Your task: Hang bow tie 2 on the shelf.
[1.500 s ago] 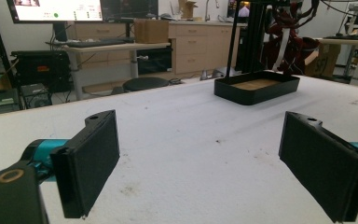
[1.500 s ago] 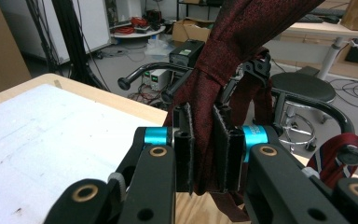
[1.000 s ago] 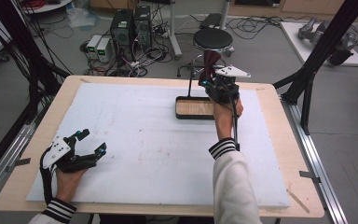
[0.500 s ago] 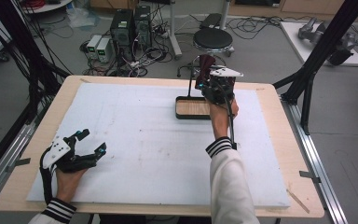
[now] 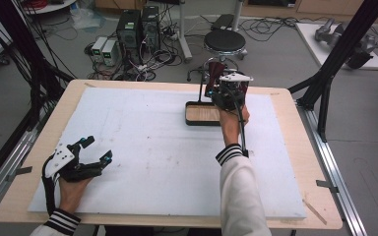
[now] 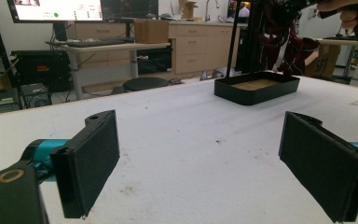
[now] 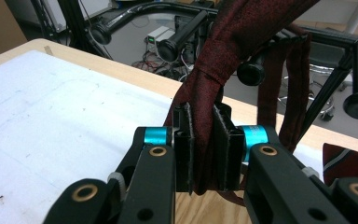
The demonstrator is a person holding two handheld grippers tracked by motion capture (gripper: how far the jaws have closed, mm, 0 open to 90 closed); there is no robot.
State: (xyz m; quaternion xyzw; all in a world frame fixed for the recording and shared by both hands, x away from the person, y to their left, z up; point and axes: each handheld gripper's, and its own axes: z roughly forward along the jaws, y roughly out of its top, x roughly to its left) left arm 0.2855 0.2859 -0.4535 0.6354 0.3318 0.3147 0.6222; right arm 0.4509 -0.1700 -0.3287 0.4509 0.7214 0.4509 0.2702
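A dark red tie point(image 7: 242, 42) hangs over the black pegs of a rack point(image 7: 182, 35), and my right gripper point(image 7: 204, 116) is shut on its hanging part. From above, the right gripper point(image 5: 216, 81) is raised over the far end of a black tray point(image 5: 187, 113) with a wooden bottom, with the tie point(image 5: 212, 71) showing just beyond it. A thin black pole point(image 5: 200, 91) rises from the tray. My left gripper point(image 5: 99, 147) rests low at the front left of the white mat, open and empty. The left gripper view shows its pads point(image 6: 93, 163) wide apart and the tray point(image 6: 256, 86) far ahead.
A white mat point(image 5: 152, 147) covers the wooden table. A second piece of dark red cloth with pale stripes point(image 7: 347, 163) lies at the right by the tray. A black stool point(image 5: 225, 42) and computers point(image 5: 138, 29) stand on the floor beyond the far edge.
My right gripper has moved a little to the left and toward the far edge with the tie in it. The left gripper has stayed put.
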